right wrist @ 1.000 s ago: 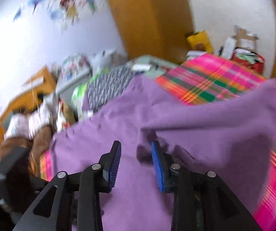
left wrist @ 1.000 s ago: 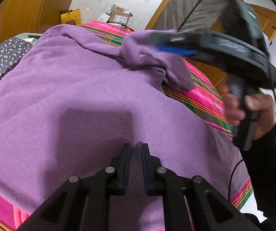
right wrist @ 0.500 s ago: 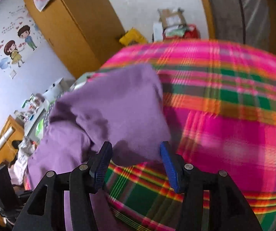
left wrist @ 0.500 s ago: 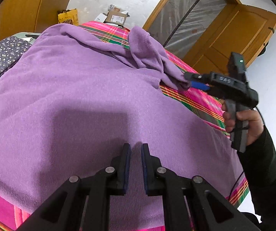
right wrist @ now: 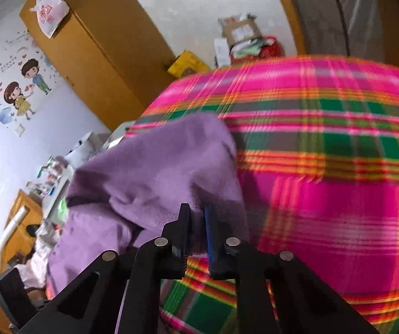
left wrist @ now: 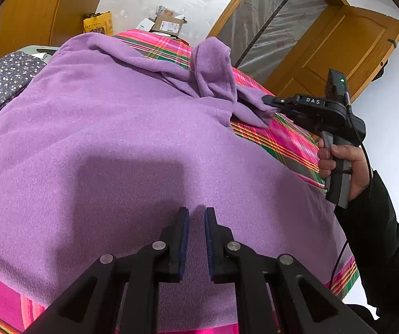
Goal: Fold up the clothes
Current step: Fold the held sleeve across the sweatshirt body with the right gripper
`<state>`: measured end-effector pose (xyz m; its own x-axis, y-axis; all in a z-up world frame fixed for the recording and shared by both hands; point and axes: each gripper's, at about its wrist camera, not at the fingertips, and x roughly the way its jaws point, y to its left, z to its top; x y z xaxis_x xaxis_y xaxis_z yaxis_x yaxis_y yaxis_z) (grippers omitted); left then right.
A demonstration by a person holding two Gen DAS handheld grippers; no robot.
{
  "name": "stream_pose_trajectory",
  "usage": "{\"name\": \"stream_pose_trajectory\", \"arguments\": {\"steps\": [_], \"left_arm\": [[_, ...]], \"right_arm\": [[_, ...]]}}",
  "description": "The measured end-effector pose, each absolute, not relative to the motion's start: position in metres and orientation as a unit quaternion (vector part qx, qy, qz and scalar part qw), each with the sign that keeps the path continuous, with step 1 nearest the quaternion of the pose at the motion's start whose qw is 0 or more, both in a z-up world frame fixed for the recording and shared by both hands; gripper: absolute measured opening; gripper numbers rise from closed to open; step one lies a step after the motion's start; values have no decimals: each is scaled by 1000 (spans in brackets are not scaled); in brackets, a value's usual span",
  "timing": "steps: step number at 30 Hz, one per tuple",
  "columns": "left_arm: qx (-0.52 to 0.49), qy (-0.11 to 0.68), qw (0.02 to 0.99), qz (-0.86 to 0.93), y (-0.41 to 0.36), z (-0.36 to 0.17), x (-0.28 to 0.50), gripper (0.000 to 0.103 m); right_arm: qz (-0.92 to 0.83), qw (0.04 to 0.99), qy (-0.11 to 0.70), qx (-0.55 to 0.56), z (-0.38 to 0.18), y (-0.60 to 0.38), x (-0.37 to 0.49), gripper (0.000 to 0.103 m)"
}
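A purple fleece garment (left wrist: 116, 139) lies spread over a pink plaid blanket (left wrist: 283, 136). My left gripper (left wrist: 196, 214) rests low on the garment's body, its jaws narrow with a ridge of purple fleece pinched between the pads. The garment's right sleeve (left wrist: 213, 69) is bunched and folded over near the shoulder. At the sleeve's end, on the blanket, sits my right gripper (left wrist: 269, 103). In the right wrist view its jaws are closing, and the right gripper (right wrist: 196, 211) has the sleeve (right wrist: 157, 172) caught between its pads above the blanket (right wrist: 325, 194).
A person's hand (left wrist: 347, 161) in a black sleeve holds the right gripper at the bed's right side. A dark floral cloth (left wrist: 1, 80) lies at the left. Cardboard boxes (left wrist: 167, 23) stand beyond the bed, a wooden door (left wrist: 338, 44) at the right, a wardrobe (right wrist: 93, 44) behind.
The right gripper let the sleeve drop, swung right and down to the sleeve's end, opened wide and closed on it. The left gripper stayed put.
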<state>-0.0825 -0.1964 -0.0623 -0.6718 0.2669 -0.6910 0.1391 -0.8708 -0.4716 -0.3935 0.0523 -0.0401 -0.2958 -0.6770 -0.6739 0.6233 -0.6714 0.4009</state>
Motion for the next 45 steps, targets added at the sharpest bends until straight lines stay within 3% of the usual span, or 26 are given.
{"name": "stream_pose_trajectory", "arguments": {"steps": [1, 3, 17, 25, 27, 28, 30, 35, 45], "left_arm": [[-404, -251, 36, 879, -197, -62, -82, 11], [-404, -251, 37, 879, -197, -63, -82, 11], [-405, -252, 36, 878, -194, -62, -82, 11], [-405, -250, 30, 879, -194, -63, -82, 11], [-405, -249, 30, 879, -194, -63, -82, 11], [-405, -249, 29, 879, -193, -63, -82, 11], [-406, -249, 29, 879, -193, -64, -83, 11], [-406, -249, 28, 879, -191, -67, -81, 11], [-406, -247, 26, 880, -190, -69, -78, 11]], "right_arm": [[-806, 403, -31, 432, -40, 57, -394, 33], [-805, 406, -29, 431, -41, 67, -394, 47], [-792, 425, 110, 424, -69, 47, -362, 51], [-800, 396, 50, 448, -70, 32, -384, 52], [-802, 388, 39, 453, -70, 28, -388, 46], [-804, 385, 36, 452, -68, 25, -389, 27], [-808, 382, 29, 447, -63, 23, -388, 12], [-838, 375, 50, 393, -32, 27, -384, 10], [-915, 250, 204, 243, 49, 71, -381, 10]]}}
